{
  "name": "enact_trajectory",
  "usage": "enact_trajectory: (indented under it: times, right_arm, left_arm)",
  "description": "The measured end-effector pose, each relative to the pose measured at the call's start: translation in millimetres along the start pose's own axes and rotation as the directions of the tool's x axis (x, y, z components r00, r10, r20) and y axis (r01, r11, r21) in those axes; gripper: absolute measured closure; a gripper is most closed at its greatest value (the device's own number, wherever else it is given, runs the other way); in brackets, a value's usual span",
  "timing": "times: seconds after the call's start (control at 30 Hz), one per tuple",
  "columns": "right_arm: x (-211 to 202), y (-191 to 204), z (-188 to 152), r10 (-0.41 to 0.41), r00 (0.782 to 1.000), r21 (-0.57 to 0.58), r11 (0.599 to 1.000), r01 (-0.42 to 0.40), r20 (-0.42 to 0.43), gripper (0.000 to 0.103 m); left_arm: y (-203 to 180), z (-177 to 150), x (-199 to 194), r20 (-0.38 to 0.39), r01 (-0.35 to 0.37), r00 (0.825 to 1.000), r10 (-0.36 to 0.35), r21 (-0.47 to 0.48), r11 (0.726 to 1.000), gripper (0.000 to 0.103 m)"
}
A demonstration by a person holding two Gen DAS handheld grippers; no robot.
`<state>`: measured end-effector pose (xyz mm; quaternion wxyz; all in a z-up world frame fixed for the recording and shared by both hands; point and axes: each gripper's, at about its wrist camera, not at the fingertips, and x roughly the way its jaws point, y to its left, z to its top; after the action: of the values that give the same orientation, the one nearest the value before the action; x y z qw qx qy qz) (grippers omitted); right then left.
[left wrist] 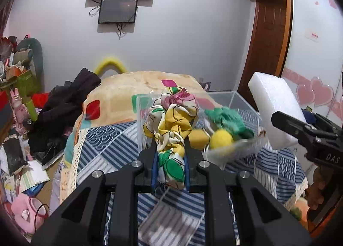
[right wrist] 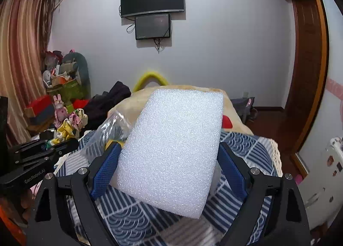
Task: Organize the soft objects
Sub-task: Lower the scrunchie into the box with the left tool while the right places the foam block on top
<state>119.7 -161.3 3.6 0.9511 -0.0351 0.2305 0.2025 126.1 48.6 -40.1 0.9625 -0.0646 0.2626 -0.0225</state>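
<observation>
- Left gripper [left wrist: 170,149]: jaws closed tight on the printed cloth [left wrist: 171,126], a yellow, green and pink floral bundle. Most of it bunches up beyond the tips, and a short tail hangs back between the blue pads.
- Right gripper [right wrist: 169,160]: jaws spread wide, clamped on the white foam block [right wrist: 171,151] across its width. The block stands tilted and fills the space ahead of the jaws.
- Step in hand, as I judge it: you carry both soft items toward the clear box [left wrist: 225,104]. Keep the cloth's loose top clear of the box wall when you pass over it. Keep even pressure on the foam; a slab this light can pivot between the pads.
- Clear box: just beyond the left jaws, on the bed [left wrist: 107,138] with its blue patterned cover. Nothing I can make out lies on its floor.
- Clear bowl [left wrist: 233,147]: immediately right of the left jaws, near the box. It holds a green cloth [left wrist: 227,120], a yellow ball [left wrist: 221,138] and a yellow sponge [left wrist: 198,137], all somewhat blurred.
- Clear plastic bag [right wrist: 111,126]: left of the right jaws, beside the foam; contents unclear.
</observation>
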Motion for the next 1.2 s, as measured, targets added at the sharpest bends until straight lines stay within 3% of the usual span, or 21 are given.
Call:
enact_trajectory:
  times: [0.43,0.5,0.57,0.63,0.73,0.97,1.2]
  right_arm:
    - [63,9,5,0.053,0.993,0.011,0.999,-0.052,-0.102,0.015]
    - [73,10,1,0.065,0.990,0.010,0.998,-0.064,-0.126,0.014]
    - [83,12,-5,0.073,0.984,0.006,0.997,-0.073,-0.161,0.014]
    - [87,10,-9,0.075,0.981,0.004,0.997,-0.075,-0.181,0.013]
    - [87,4,-11,0.095,0.975,0.023,0.995,-0.092,-0.203,0.007]
    - [63,-2,-8,0.083,0.980,-0.005,0.996,-0.085,-0.179,0.007]
    - [34,-4,3,0.052,0.994,-0.043,0.997,-0.056,-0.098,0.006]
  left_arm:
    - [5,26,68,-0.059,0.015,0.998,-0.015,-0.010,1.000,0.085]
    - [6,23,83,-0.088,0.001,0.996,-0.002,-0.017,1.000,0.079]
    - [6,20,93,-0.111,-0.006,0.994,0.004,-0.017,1.000,0.058]
    - [6,16,100,-0.128,-0.004,0.992,0.001,-0.022,1.000,0.050]
    - [4,11,102,-0.129,-0.006,0.992,0.004,-0.018,1.000,0.044]
    - [-3,9,82,-0.104,0.008,0.995,-0.007,0.011,1.000,0.028]
    - [-3,17,46,-0.040,0.023,0.999,-0.023,0.011,1.000,0.024]
